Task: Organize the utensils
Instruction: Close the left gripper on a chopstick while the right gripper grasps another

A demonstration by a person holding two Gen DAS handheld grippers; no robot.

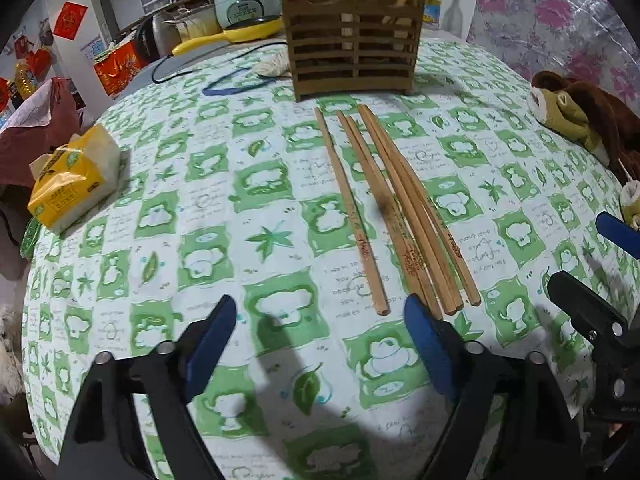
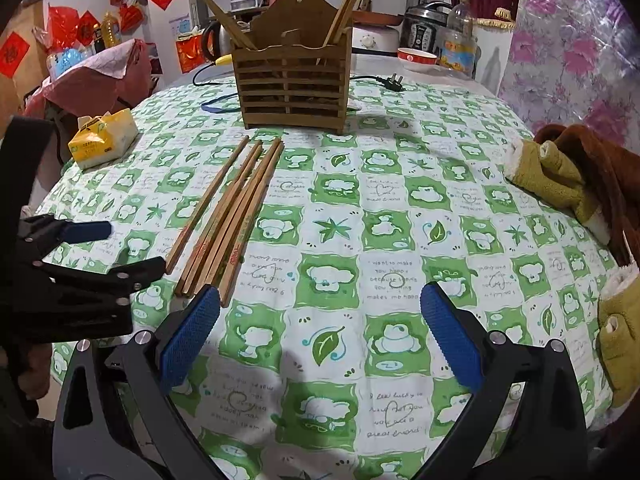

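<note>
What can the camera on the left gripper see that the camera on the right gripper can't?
Only the left wrist view shows the pale green rice cooker and the yellow pan behind the holder. Only the right wrist view shows the red bowl, the black plug and the black pressure cooker. Both show the chopsticks lying on the green tablecloth, the wooden holder, the yellow tissue pack, the brown and olive cloth, and both grippers, open and empty: left gripper, right gripper.

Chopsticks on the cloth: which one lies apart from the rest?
The leftmost chopstick in the left wrist view. A strip of tablecloth shows between it and the others, which lie bunched together.
</note>
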